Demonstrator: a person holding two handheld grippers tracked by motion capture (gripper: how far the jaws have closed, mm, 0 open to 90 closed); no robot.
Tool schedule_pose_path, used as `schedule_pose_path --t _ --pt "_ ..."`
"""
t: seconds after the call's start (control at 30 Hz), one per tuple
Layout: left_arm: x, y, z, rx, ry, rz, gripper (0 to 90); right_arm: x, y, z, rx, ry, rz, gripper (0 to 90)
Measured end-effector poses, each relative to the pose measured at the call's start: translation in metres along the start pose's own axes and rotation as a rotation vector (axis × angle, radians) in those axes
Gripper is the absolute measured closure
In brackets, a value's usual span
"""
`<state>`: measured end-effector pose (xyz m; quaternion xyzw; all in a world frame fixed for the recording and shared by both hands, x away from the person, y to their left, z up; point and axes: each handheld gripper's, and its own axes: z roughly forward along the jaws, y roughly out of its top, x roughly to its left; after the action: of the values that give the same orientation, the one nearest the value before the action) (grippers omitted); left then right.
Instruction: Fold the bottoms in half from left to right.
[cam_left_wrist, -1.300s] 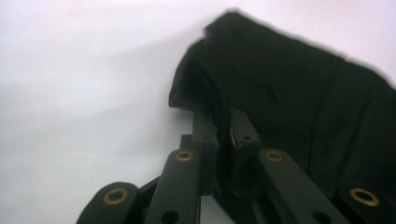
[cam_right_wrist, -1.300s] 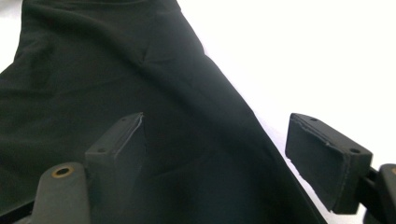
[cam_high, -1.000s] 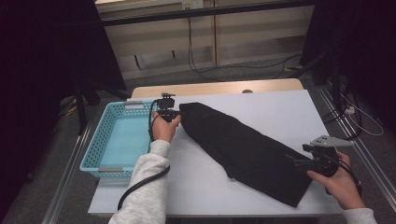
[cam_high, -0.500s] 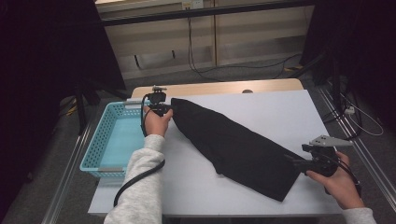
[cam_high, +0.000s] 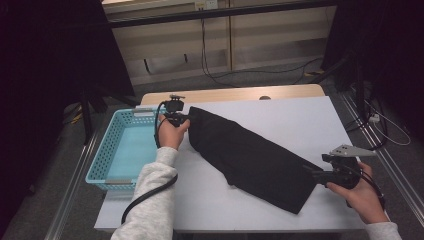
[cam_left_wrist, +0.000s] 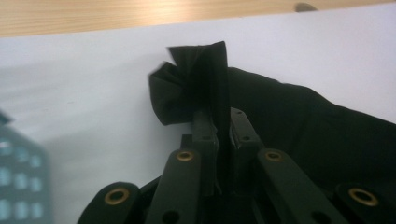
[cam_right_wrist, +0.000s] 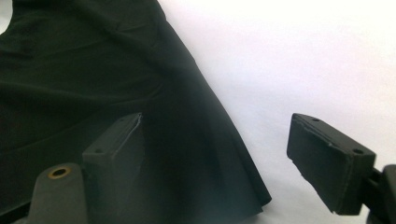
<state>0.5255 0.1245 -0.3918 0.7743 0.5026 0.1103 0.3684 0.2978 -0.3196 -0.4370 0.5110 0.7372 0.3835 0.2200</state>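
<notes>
left gripper view, black cloth (cam_left_wrist: 299, 126) pinched in left gripper (cam_left_wrist: 223, 122)

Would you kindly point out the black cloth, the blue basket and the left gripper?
black cloth (cam_high: 250, 157), high view, middle of the fabric.
blue basket (cam_high: 106, 150), high view, left wall.
left gripper (cam_left_wrist: 223, 123), left gripper view, between its fingertips.

Counted on the table (cam_high: 280, 112): one black cloth (cam_high: 250, 157), one blue basket (cam_high: 107, 155). Two grippers were present, the left gripper (cam_high: 186, 118) and the right gripper (cam_high: 311, 172). One table in all.
</notes>
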Motion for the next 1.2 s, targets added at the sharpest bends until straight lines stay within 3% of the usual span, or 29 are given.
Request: schedule_pose_path --t 0.03,0.07,0.13,0.2,0.23,0.27,0.47,0.53,0.77,0.93,1.2 --pt "-0.004 -0.002 0.001 -0.007 -0.026 -0.003 83.8 0.0 0.0 0.0 0.0 0.0 0.0 19.1" --pt "-0.011 -0.005 0.002 -0.003 -0.038 0.033 83.8 0.001 0.0 0.001 0.003 0.002 -0.005 19.1" --pt "-0.016 -0.007 0.003 -0.009 -0.054 0.044 83.8 0.001 0.0 0.001 0.004 0.005 -0.006 19.1" --pt "-0.028 -0.014 0.006 -0.015 -0.088 0.082 83.8 0.003 0.001 0.001 -0.001 0.007 -0.007 19.0" --pt "-0.028 -0.014 0.006 -0.015 -0.088 0.082 83.8 0.003 0.001 0.001 -0.001 0.007 -0.007 19.0" --pt "-0.031 -0.017 0.007 -0.011 -0.119 0.078 83.8 0.003 0.001 0.001 -0.001 0.008 -0.01 19.0" --pt "-0.047 -0.032 0.01 -0.008 -0.177 0.143 83.8 0.006 0.001 0.004 0.009 0.01 -0.014 19.0" --pt "-0.052 -0.041 0.015 -0.008 -0.207 0.137 83.8 0.006 0.0 0.004 0.01 0.011 -0.016 19.0" --pt "-0.057 -0.045 0.019 0.005 -0.215 0.167 83.8 0.006 0.001 0.004 0.008 0.011 -0.022 19.0" --pt "-0.061 -0.044 0.017 -0.011 -0.236 0.178 83.9 0.007 0.001 0.005 0.013 0.011 -0.019 19.1" --pt "-0.071 -0.047 0.017 -0.009 -0.266 0.226 83.8 0.009 0.002 0.006 0.011 0.014 -0.025 19.0"
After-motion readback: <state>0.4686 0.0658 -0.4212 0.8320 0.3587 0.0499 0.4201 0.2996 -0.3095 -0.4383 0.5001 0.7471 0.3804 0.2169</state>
